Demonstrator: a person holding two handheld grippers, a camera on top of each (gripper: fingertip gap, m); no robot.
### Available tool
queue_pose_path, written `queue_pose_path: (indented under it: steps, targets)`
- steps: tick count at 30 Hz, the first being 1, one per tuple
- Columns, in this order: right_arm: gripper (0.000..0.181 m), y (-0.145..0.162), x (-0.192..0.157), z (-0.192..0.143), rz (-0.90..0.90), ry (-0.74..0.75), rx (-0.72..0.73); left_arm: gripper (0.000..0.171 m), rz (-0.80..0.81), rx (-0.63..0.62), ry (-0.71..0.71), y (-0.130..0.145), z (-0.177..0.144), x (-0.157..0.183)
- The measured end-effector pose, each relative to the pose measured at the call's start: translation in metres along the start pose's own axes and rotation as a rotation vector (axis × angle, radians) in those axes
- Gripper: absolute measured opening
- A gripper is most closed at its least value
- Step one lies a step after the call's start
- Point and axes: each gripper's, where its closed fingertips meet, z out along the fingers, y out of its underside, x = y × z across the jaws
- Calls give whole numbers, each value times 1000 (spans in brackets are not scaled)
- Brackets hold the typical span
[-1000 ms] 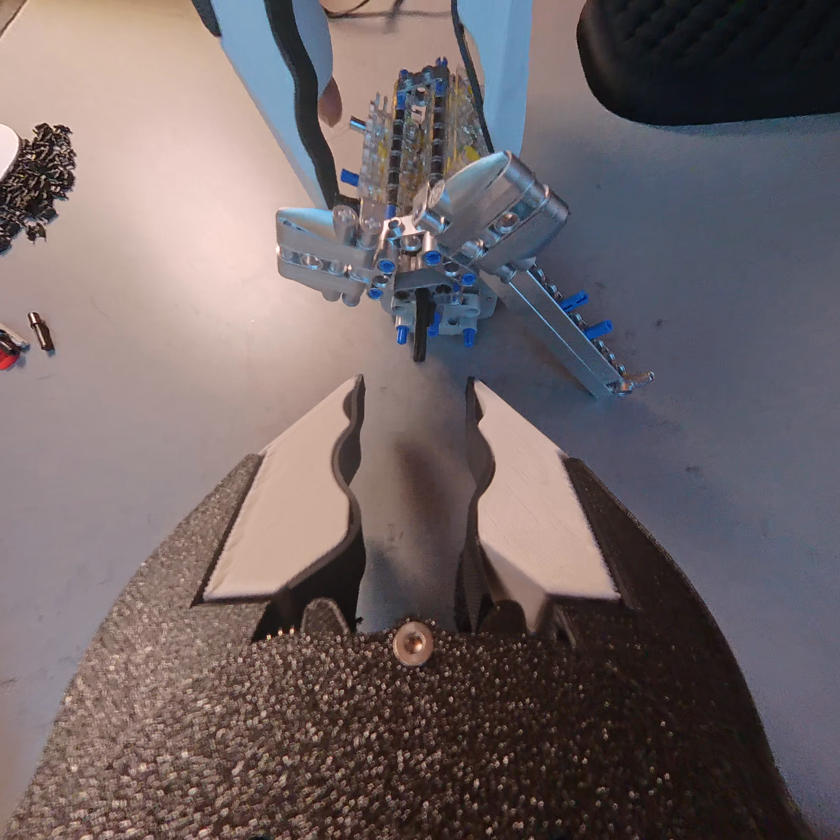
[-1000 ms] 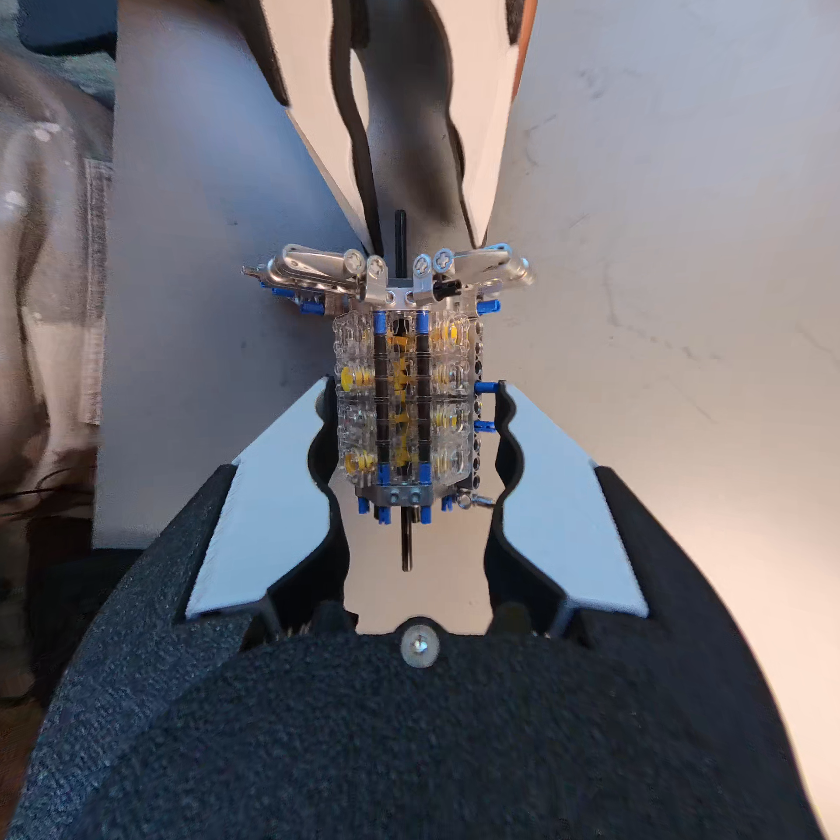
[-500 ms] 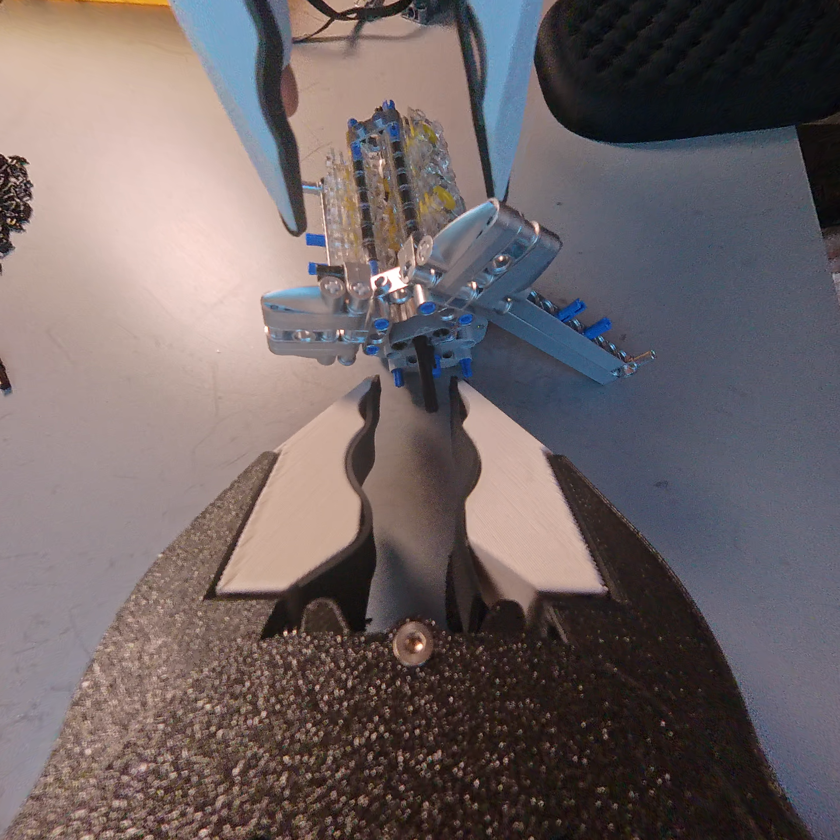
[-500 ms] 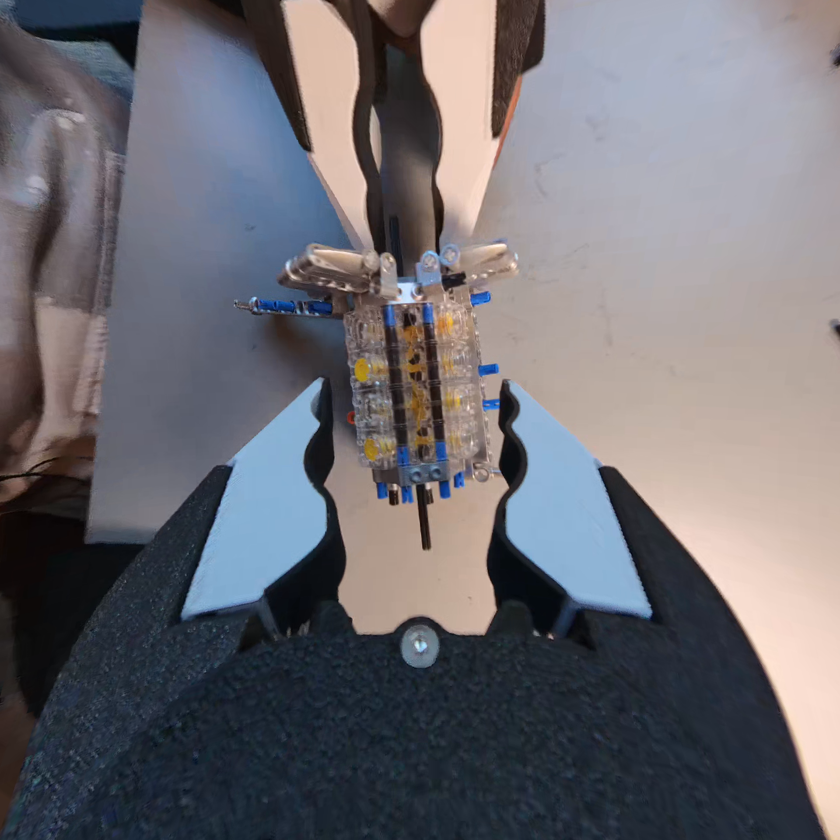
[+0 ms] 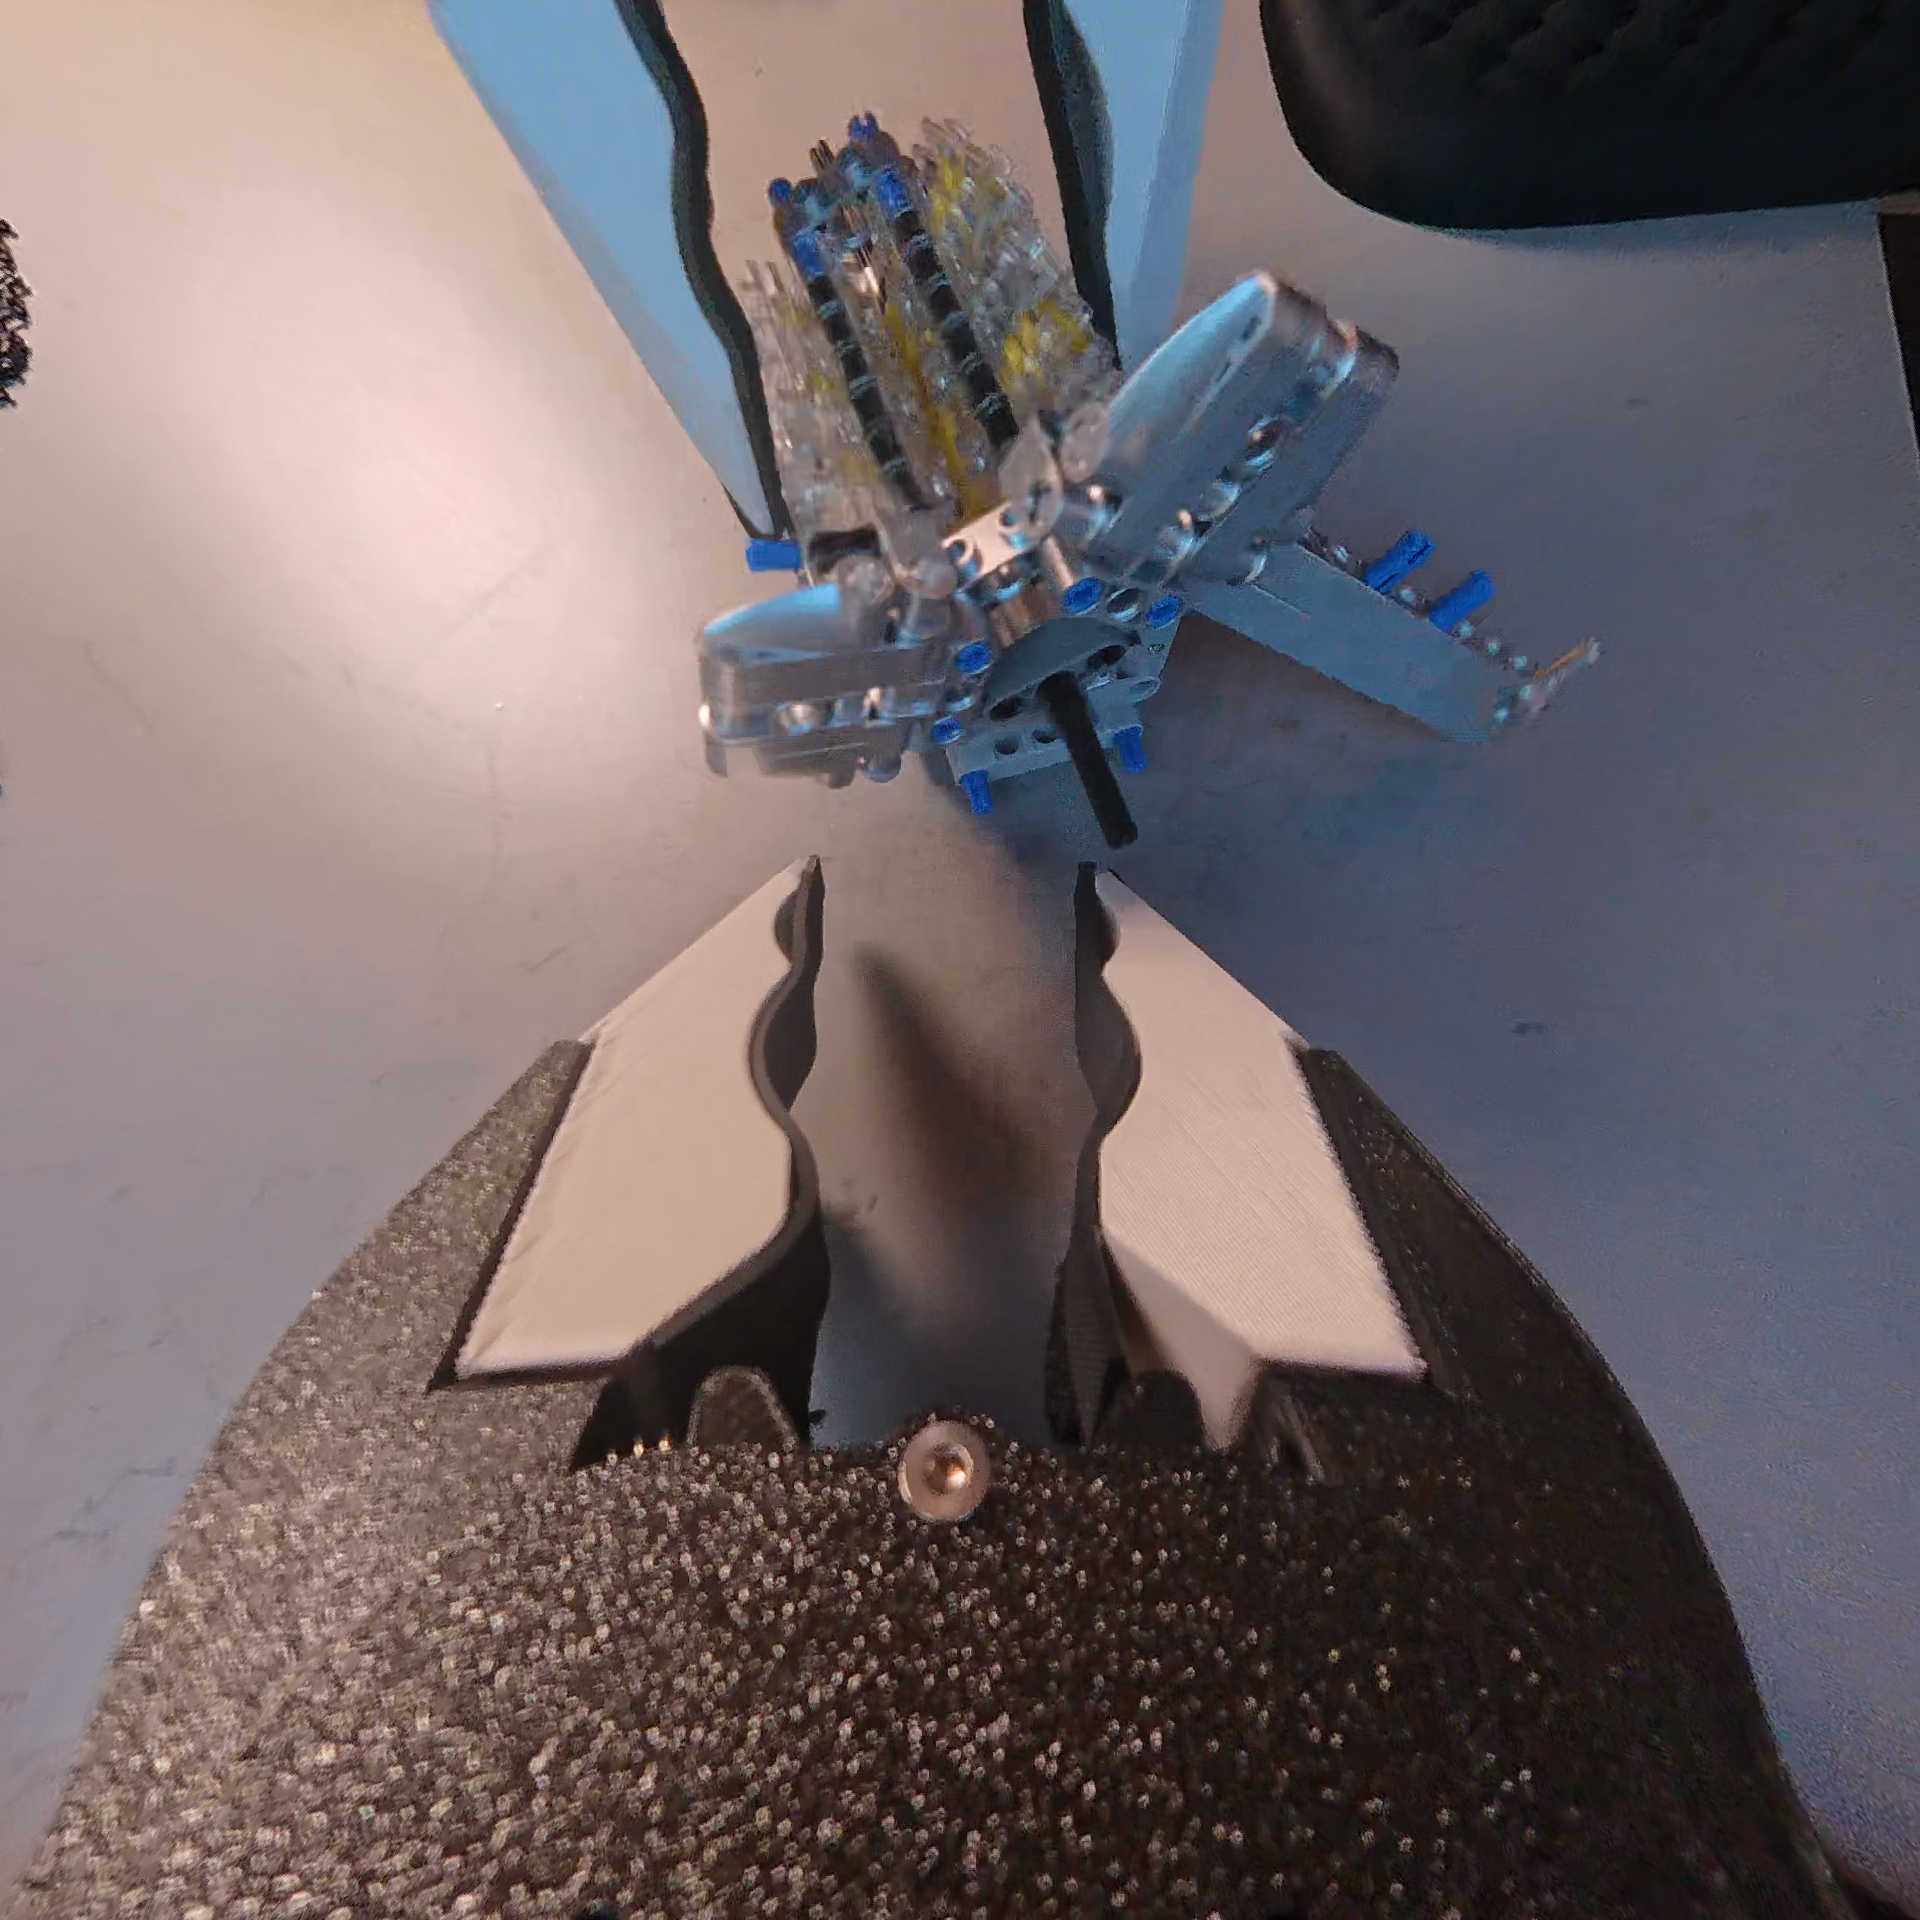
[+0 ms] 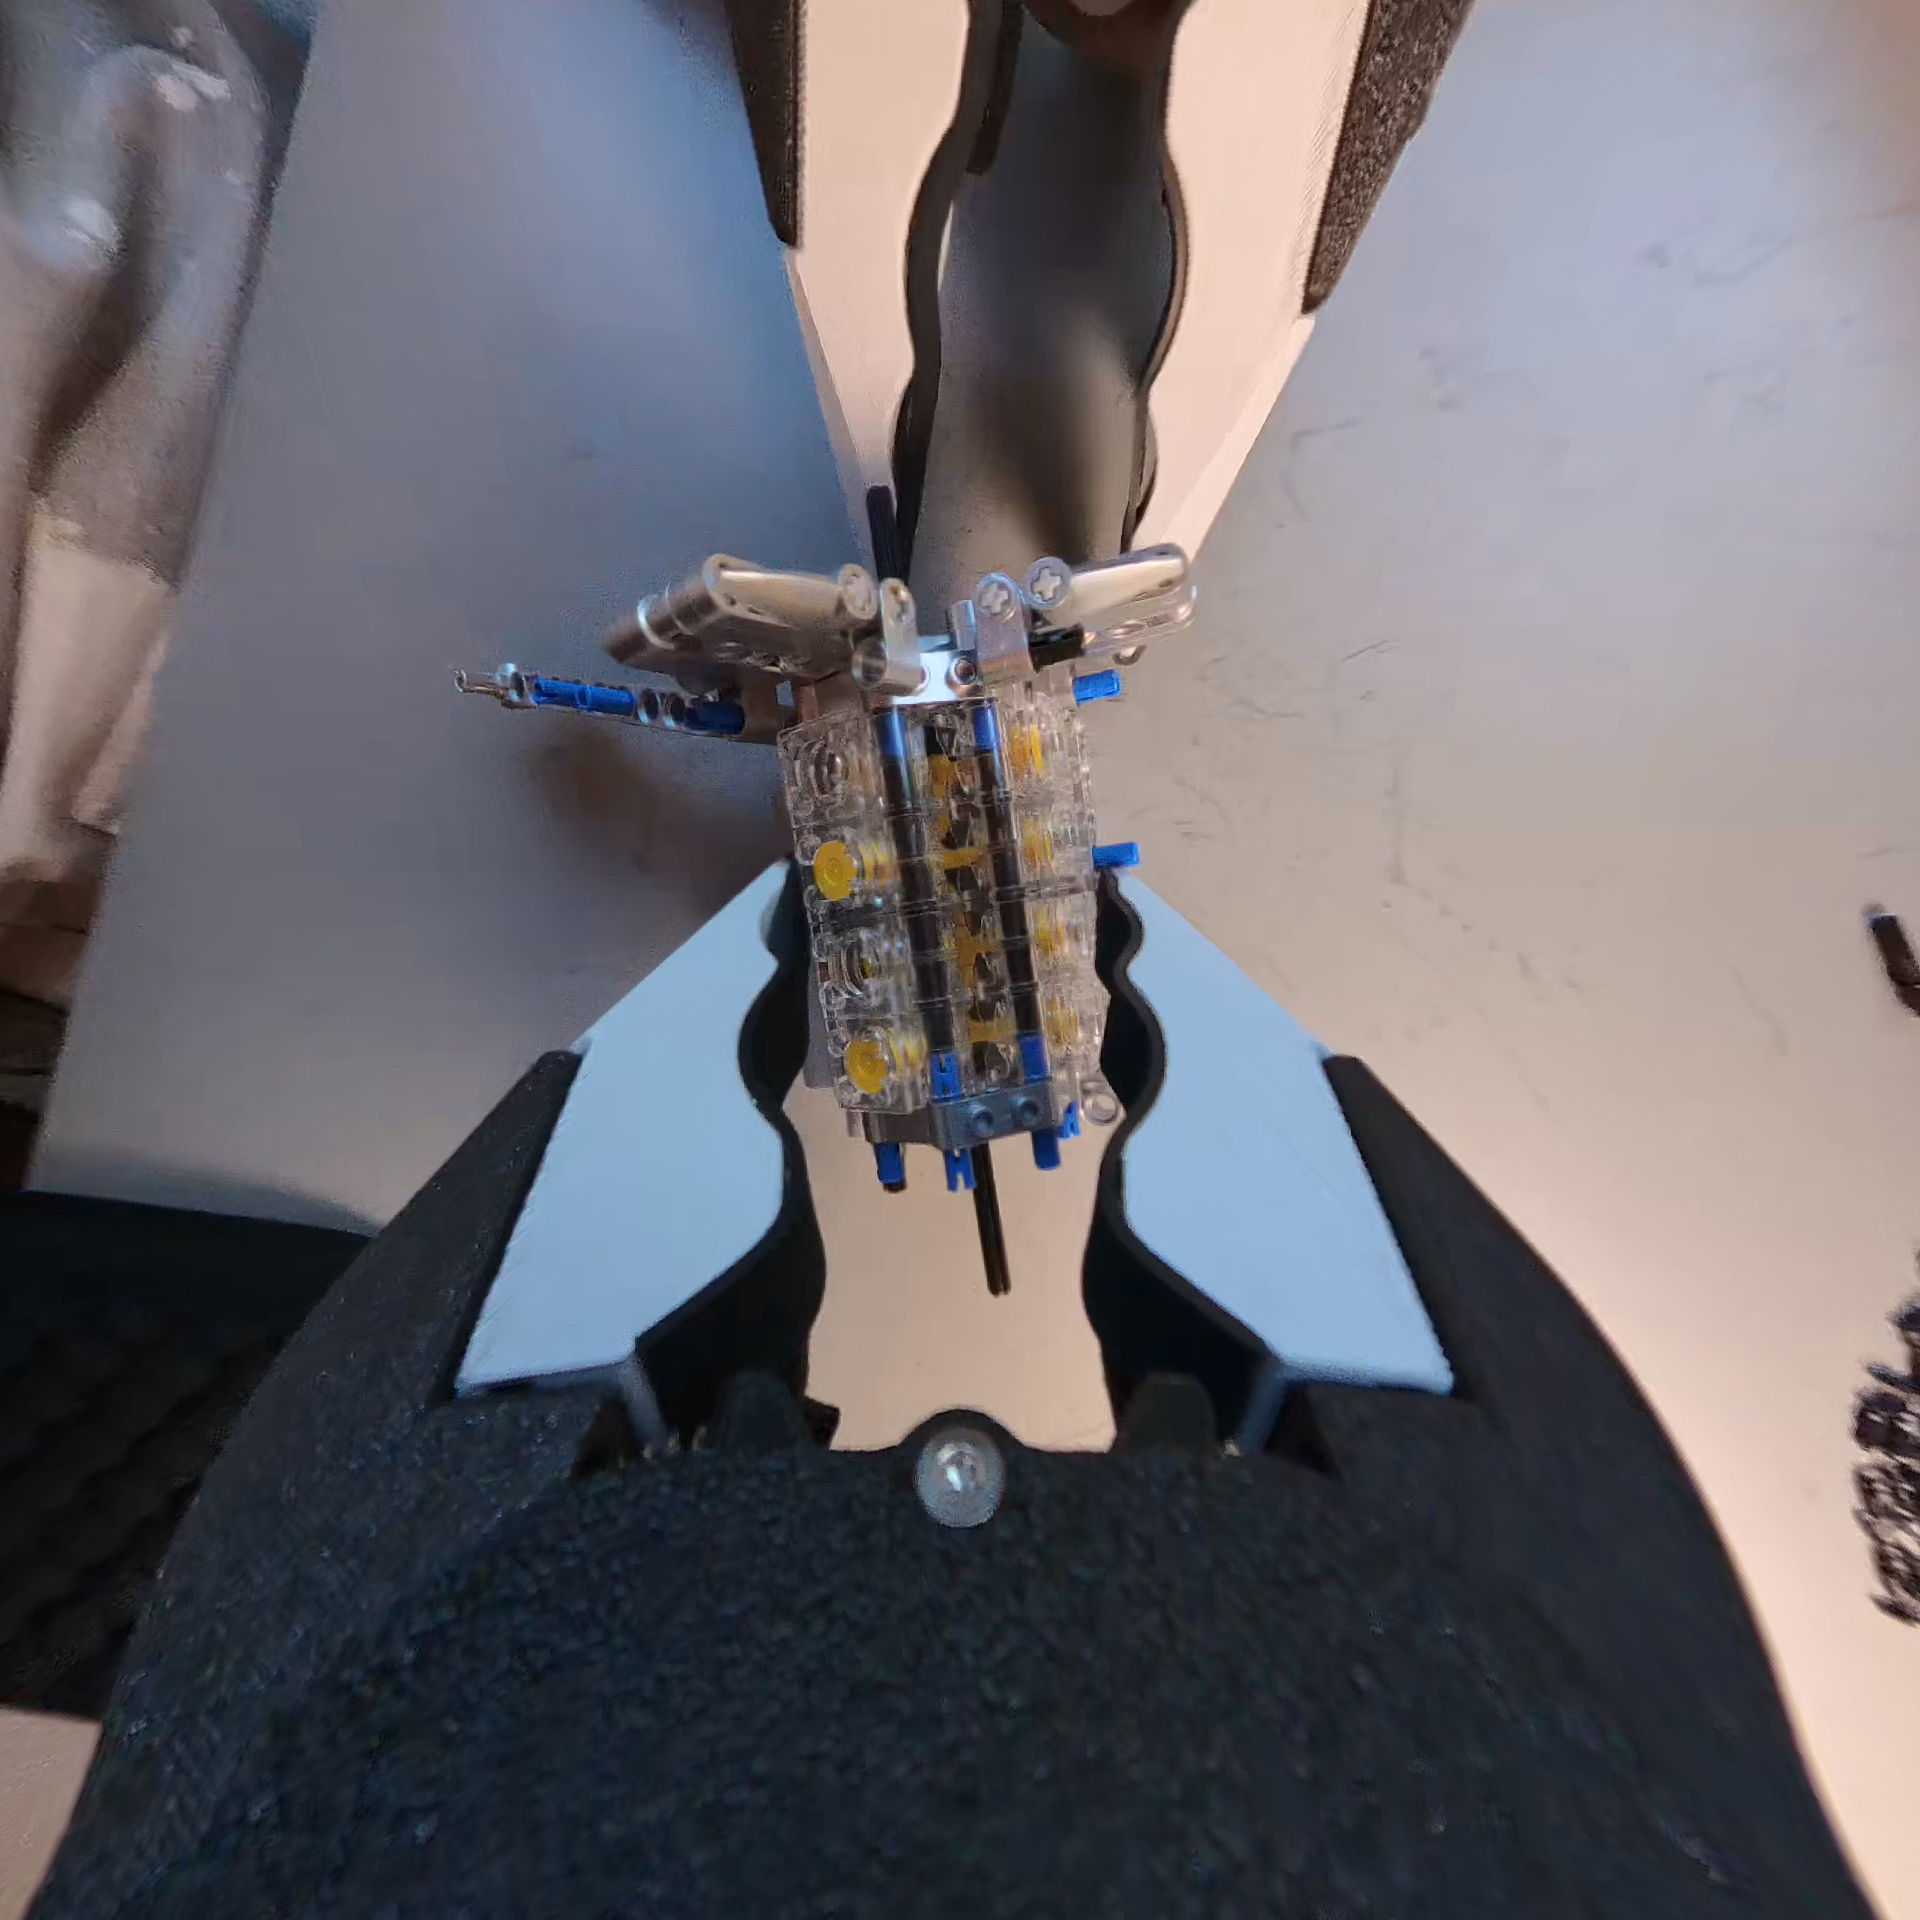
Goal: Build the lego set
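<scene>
A toy-brick engine model has a clear block with yellow pistons, grey side panels, blue pins and a black axle through it. My right gripper is shut on the sides of the clear block and holds it tilted over the table. In the left wrist view its fingers flank the block from the far side. My left gripper is open and empty. Its right fingertip sits just short of the axle's near end. It also shows at the top of the right wrist view.
The grey table carries a pile of small black pieces at its side. A black padded chair stands past the table's far right edge. A long grey beam with blue pins sticks out from the model's right. The gap from one gripper's tips to the other's is roughly 7 cm.
My right gripper's fingers have closed in onto the clear block, and the model has tipped. My left gripper has opened wider and drawn back from the black axle.
</scene>
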Motion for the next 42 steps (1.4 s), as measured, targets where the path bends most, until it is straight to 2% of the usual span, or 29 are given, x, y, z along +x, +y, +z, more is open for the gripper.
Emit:
queue_pose_path:
  steps: [9,15,17,21,25,28,31,33,42]
  targets:
    - [56,-9,-1,-10,-42,140,36,46,-7,9,6,-1,0,3]
    - [53,-7,-2,-17,-96,323,-24,29,-27,75,71,-15,-4,17]
    - [55,-14,-8,-26,-4,398,18,26,-35,81,85,-18,-4,23]
    - [56,-32,-41,-39,264,529,210,23,-38,72,60,-22,-7,25]
    - [56,-30,-62,-3,614,594,335,20,-56,70,23,-28,-8,22]
    - [48,-30,-64,26,704,664,374,19,-60,63,-14,-29,-7,21]
    - [26,-23,-57,26,650,786,300,8,-28,45,-76,-29,-4,19]
    - [17,-19,-59,27,609,785,221,8,0,34,-122,-30,-2,16]
    - [9,6,-56,13,351,801,-53,14,-47,40,-176,-28,4,13]
